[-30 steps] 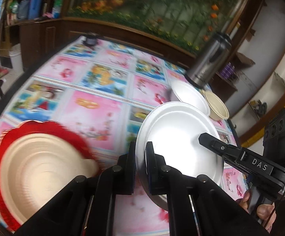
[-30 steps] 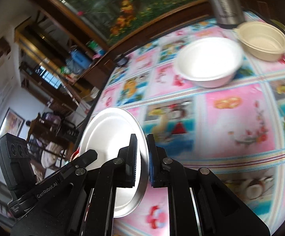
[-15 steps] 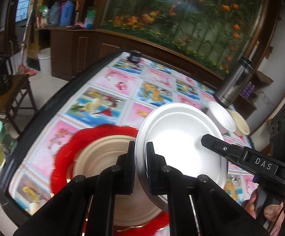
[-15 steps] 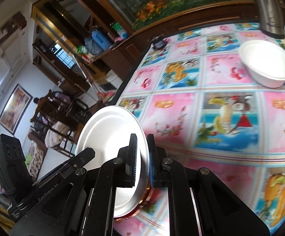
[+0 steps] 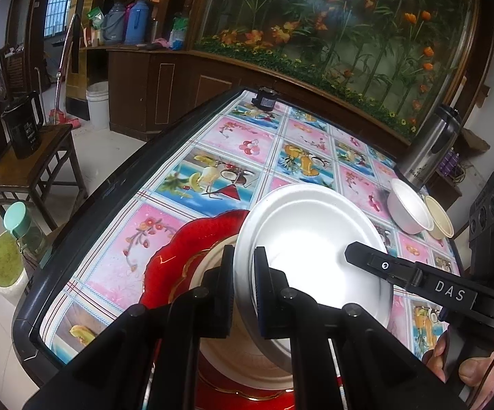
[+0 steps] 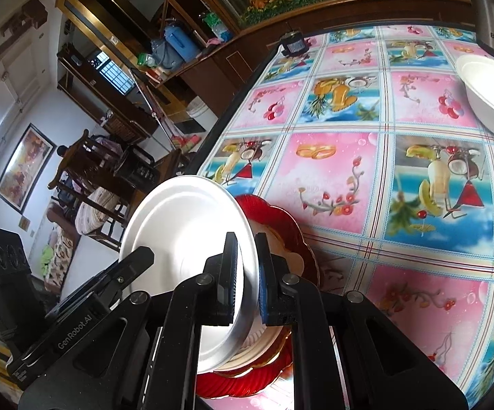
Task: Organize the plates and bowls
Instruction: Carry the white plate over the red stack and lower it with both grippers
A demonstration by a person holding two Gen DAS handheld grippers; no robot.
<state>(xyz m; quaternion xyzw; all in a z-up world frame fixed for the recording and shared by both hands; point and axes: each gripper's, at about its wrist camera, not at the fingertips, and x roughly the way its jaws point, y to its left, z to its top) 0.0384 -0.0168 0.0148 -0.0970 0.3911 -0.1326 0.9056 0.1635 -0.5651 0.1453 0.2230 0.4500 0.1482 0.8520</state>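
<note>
The tabletop (image 5: 212, 157) w/ its bright fruit-print cloth carries a plate stack at the near edge: a red scalloped plate (image 5: 192, 249) at the bottom, a cream plate (image 5: 212, 266) on it. Above that pair hangs the white plate (image 5: 311, 235), tilted, not yet laid flat. Left tongs (image 5: 243, 287) are clenched on its near rim, and right tongs (image 6: 247, 273) are clenched on the opposite rim (so both hands carry one plate). I'd judge plates about done once this one drops onto the stack. Bowls look untouched: white bowl (image 5: 407, 206) and cream bowl (image 5: 439, 217) sit side by side, touching, by the steel flask (image 5: 431, 147) at the far end, not nested yet.
</note>
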